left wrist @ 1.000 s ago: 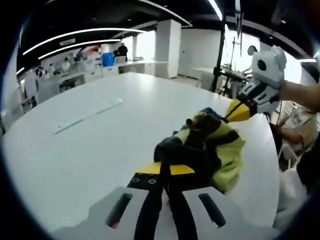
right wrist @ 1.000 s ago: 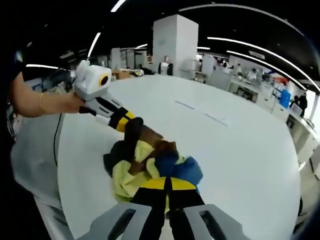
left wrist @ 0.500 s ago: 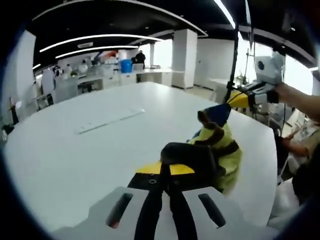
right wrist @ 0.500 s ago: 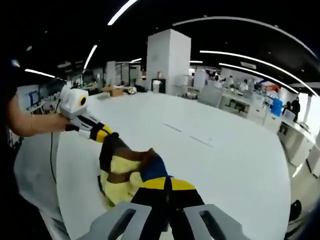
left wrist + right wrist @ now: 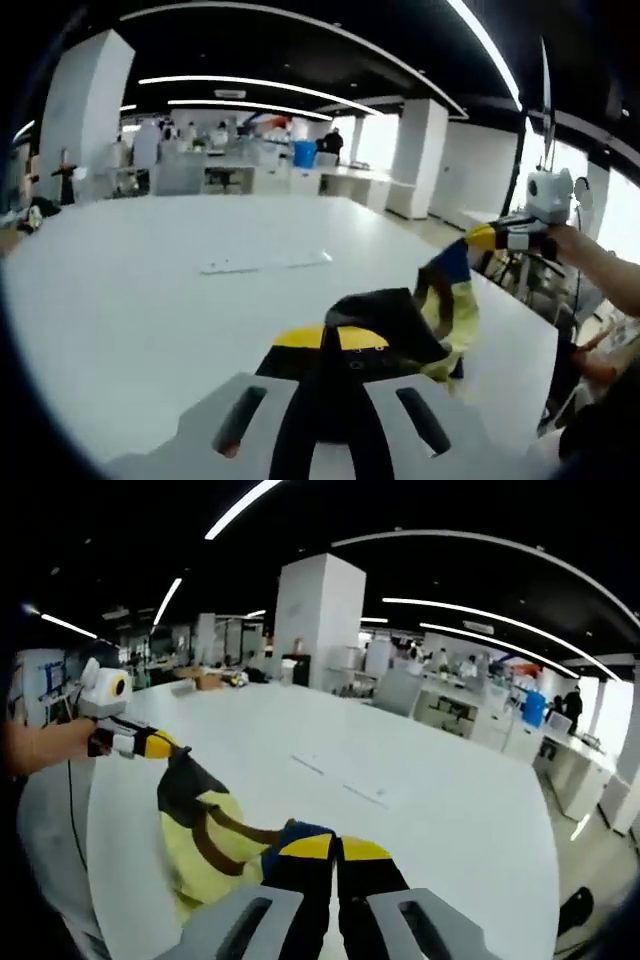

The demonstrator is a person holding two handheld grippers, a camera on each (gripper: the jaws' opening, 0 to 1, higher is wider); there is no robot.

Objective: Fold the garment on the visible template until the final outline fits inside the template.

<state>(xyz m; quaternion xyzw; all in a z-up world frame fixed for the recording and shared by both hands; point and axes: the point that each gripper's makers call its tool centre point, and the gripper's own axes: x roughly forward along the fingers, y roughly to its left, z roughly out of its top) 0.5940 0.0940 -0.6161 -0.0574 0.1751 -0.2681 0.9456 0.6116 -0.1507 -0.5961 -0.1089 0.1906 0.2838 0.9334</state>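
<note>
Where the smooth white table (image 5: 150, 310) curves off under both cameras, I see thin pale template lines (image 5: 265, 265) marked on it, well apart from the cloth. The garment (image 5: 205, 845), soft yellow fabric with dark bands and a blue patch, hangs stretched between my two tools above the table's near edge. My left gripper (image 5: 335, 350) is pinched closed on a dark fold. My right gripper (image 5: 325, 848) is clamped on the blue corner. Whether the hem touches the tabletop I cannot tell.
</note>
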